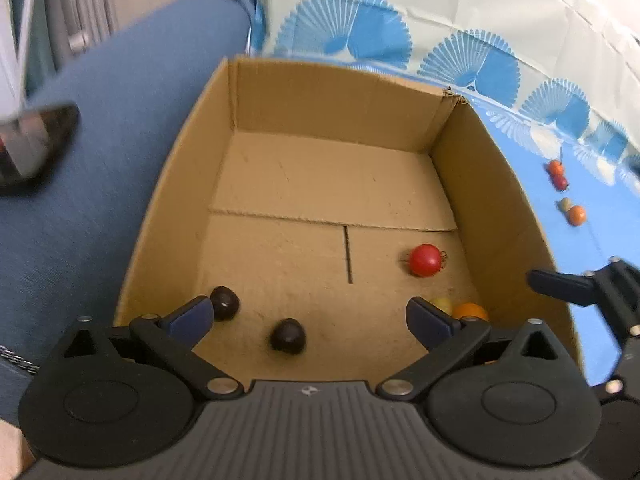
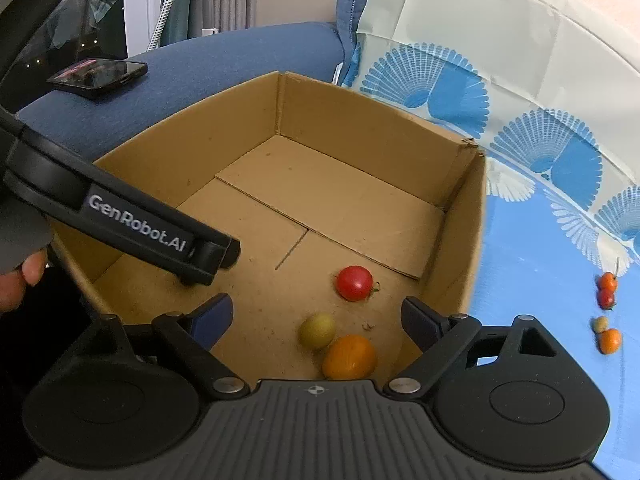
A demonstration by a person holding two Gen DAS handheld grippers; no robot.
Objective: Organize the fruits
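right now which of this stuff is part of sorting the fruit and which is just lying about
Part of the job:
cardboard box
red tomato
yellow-green fruit
orange fruit
two dark fruits
loose fruits on the blue cloth

Just lying about:
phone
blue cushion

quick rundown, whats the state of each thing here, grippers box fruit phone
left gripper: open, empty, over the box
right gripper: open, empty
cardboard box: open-topped, upright
red tomato: loose on box floor
yellow-green fruit: in box, touching orange fruit
two dark fruits: in box, apart
phone: lying flat, screen lit
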